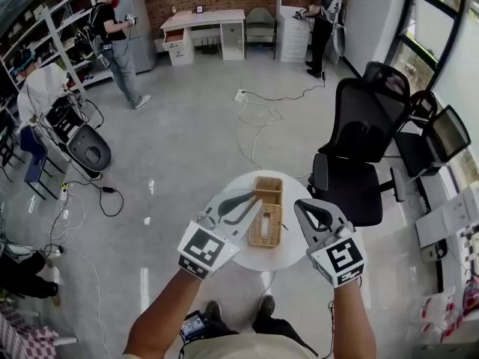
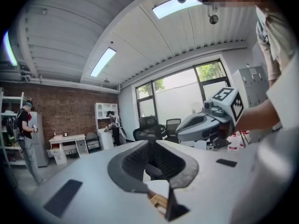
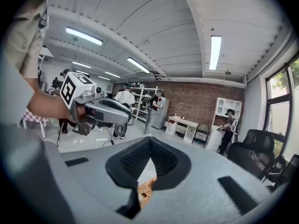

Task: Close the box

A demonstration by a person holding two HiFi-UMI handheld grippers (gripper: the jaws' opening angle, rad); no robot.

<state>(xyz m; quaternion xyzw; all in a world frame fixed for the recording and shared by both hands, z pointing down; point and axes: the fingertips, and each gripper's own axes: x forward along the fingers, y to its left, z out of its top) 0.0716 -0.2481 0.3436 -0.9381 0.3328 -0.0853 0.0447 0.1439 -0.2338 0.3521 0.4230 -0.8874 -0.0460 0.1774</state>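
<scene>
A wicker box (image 1: 266, 214) lies on the small round white table (image 1: 288, 253) far below. Its hollow part is on the far side, and a flat woven part with a dark slot lies nearer me. Both grippers hang high above the table, close to my head. The left gripper (image 1: 241, 203) is over the box's left side, jaws together with nothing between them. The right gripper (image 1: 308, 209) is to the right of the box, also shut and empty. Under each pair of jaws a bit of wicker (image 2: 159, 202) (image 3: 144, 193) shows. Each gripper view shows the other gripper (image 2: 180, 133) (image 3: 127, 118) alongside.
A black office chair (image 1: 361, 144) stands just behind and right of the table, with more chairs and a monitor (image 1: 449, 132) further right. Cables (image 1: 256, 117) trail over the grey floor. People stand by the shelves at the left and by the white desk (image 1: 203, 27) at the back.
</scene>
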